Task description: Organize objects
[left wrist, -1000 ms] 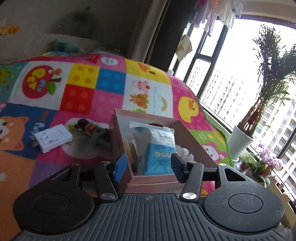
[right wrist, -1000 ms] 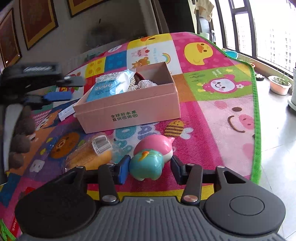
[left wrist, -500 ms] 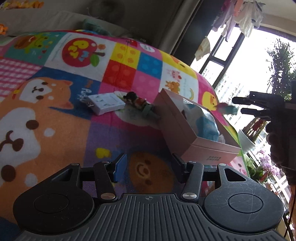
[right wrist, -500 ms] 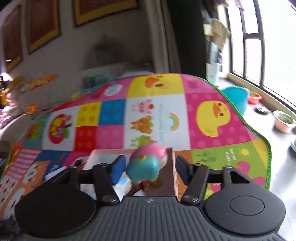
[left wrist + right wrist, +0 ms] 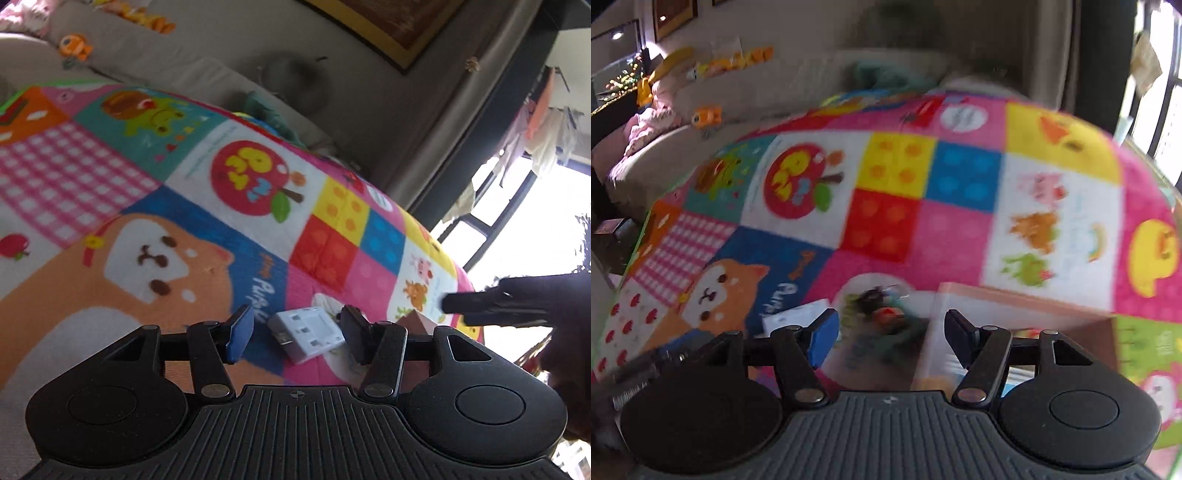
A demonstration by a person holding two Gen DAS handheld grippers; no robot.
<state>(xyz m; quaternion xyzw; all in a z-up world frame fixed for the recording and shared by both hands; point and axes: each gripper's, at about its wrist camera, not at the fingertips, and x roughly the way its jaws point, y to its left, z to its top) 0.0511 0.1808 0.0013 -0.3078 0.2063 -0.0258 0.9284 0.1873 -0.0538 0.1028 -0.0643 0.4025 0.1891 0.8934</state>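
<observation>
My left gripper (image 5: 297, 338) is open and empty, with a white socket adapter (image 5: 308, 334) lying on the play mat between and just beyond its fingertips. A corner of the pink cardboard box (image 5: 419, 321) shows to its right. My right gripper (image 5: 888, 338) is open and empty, above the box's left edge (image 5: 1015, 299). A small dark toy figure (image 5: 882, 306), blurred, lies on the mat beyond its fingertips. The white adapter (image 5: 796, 314) shows to the left there. The right gripper also appears as a dark shape in the left wrist view (image 5: 517, 301).
The colourful play mat (image 5: 184, 240) covers the floor. A grey sofa (image 5: 166, 62) with plush toys stands behind it. A window (image 5: 517, 221) and hanging laundry are at the right.
The right gripper has opened and the pink-and-teal toy it held is gone from its jaws. The left gripper has swung left toward the white adapter.
</observation>
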